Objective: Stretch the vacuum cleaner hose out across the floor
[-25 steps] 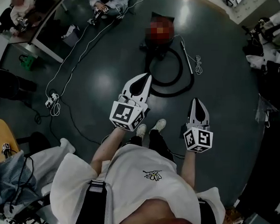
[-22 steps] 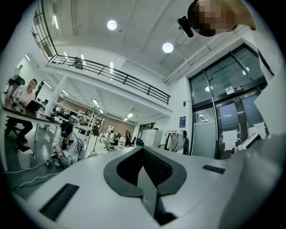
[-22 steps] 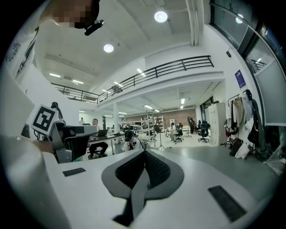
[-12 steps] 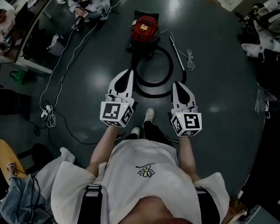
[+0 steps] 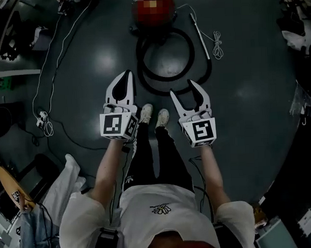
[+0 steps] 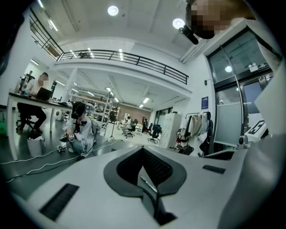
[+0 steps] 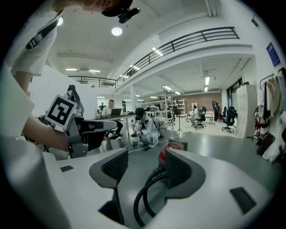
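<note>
The left gripper (image 5: 125, 77) has its fingers pressed together and holds nothing. The right gripper (image 5: 184, 89) is opening its fingers, wide apart and not touching anything. The hose (image 5: 141, 70) lies coiled in a ring on the floor just ahead of and below both sets of fingertips. Its near curve shows between the right fingers. The red vacuum (image 5: 154, 11) stands beyond the coil.
</note>
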`<state>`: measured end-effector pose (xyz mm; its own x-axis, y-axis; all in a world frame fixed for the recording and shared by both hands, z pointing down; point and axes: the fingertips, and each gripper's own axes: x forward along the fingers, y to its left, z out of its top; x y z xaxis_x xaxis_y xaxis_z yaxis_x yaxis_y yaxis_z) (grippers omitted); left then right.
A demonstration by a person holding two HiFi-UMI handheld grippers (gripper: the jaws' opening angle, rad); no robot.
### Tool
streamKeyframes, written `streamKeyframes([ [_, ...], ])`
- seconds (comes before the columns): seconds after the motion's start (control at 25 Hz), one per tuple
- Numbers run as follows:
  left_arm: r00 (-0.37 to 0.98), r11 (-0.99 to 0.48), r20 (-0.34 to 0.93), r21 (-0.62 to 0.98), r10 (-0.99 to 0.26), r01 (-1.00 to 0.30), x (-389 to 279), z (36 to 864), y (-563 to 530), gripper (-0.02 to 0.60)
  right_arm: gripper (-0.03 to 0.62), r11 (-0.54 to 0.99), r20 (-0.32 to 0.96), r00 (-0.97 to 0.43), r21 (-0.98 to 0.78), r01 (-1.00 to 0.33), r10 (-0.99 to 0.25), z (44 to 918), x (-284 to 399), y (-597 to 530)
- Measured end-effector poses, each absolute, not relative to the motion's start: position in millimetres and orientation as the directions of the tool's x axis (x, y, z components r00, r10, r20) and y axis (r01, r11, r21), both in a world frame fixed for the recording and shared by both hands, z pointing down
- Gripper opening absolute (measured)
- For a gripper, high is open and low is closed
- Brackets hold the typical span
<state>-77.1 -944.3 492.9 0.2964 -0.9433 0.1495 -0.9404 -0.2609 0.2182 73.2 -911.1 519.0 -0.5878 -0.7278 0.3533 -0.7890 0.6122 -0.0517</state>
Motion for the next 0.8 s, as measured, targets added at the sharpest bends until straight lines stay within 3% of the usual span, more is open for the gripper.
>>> streamKeyframes([
  [0.24, 0.254, -0.211, 0.194, 0.215, -0.947, -0.953, -104.2, 690.2, -974.4, 0.006, 0.253, 0.634, 0.435, -0.635, -0.172, -0.754, -0.638, 728.6, 17.1, -956.3],
  [0.48, 0.264, -0.175, 0.448, 0.232, -0.854, -0.957, -122.4, 884.4, -952.6, 0.012, 0.253, 0.643, 0.634, -0.657, -0.312, -0.700, -0.408, 945.1, -38.3, -942.2],
  [0.64, 0.233, -0.125, 0.477, 0.249, -0.847, -0.961, -150.1, 949.8, -943.8, 0.061, 0.253, 0.649, 0.730, -0.612, -0.312, -0.694, -0.304, 1053.6, -66.6, -933.8],
  [0.8, 0.204, -0.080, 0.494, 0.260, -0.845, -0.962, -176.4, 986.0, -931.2, 0.063, 0.253, 0.670, 0.812, -0.535, -0.266, -0.693, -0.231, 1135.0, -88.0, -928.8],
])
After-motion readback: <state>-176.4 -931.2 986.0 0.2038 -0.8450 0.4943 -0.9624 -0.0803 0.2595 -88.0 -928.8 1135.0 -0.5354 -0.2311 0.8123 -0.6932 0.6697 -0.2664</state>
